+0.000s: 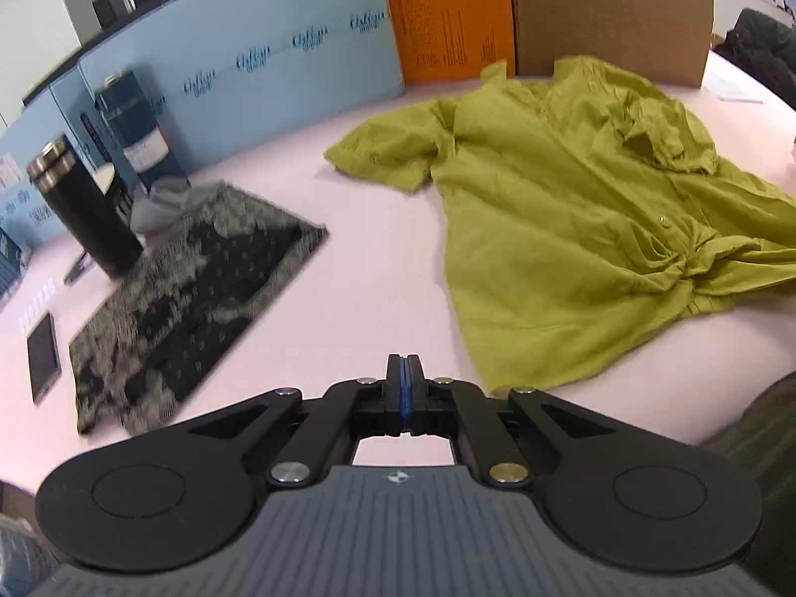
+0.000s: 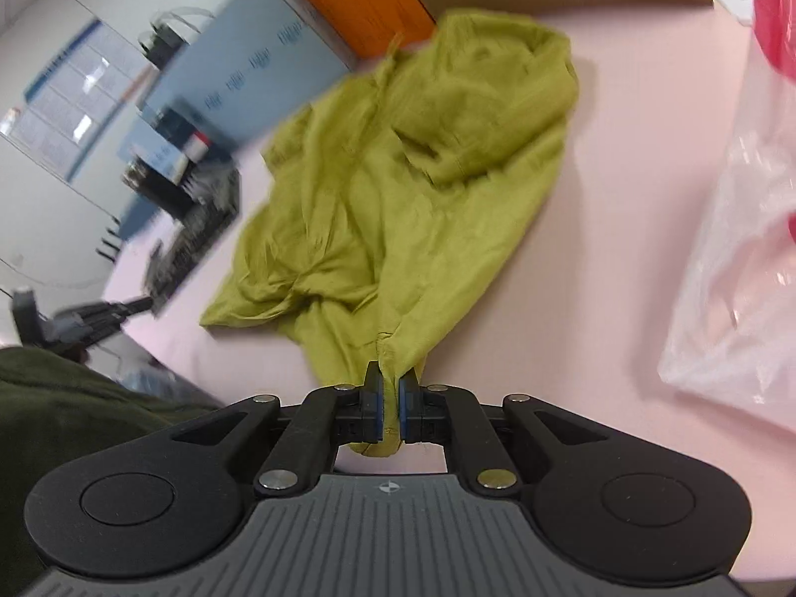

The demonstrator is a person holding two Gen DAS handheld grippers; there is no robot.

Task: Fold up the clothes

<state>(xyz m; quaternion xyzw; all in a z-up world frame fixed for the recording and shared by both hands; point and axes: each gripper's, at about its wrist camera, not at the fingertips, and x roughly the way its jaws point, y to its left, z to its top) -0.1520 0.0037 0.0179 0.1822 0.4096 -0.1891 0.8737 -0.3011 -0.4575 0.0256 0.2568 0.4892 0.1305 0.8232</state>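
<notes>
On the pink table (image 1: pixel 378 268), only the right view shows the right gripper (image 2: pixel 391 388) pinching the green shirt (image 2: pixel 398 189); the left gripper (image 1: pixel 404 373) is closed and empty.

Olive-green shirt (image 1: pixel 572 229) on a pale pink tabletop (image 1: pixel 378 278)
Folded black cloth with grey floral print (image 1: pixel 194 298); orange panel (image 1: pixel 447 10); brown cardboard box (image 1: pixel 612 10).

Shirt (image 1: pixel 572 209) spread on table (image 1: pixel 378 268), cardboard box (image 1: pixel 612 10) and board (image 1: pixel 447 15) behind it. Folded patterned cloth (image 1: pixel 189 298) left of shirt, flask (image 1: pixel 84 209) at its far-left corner. Plastic bag (image 2: pixel 736 258) right of shirt.
</notes>
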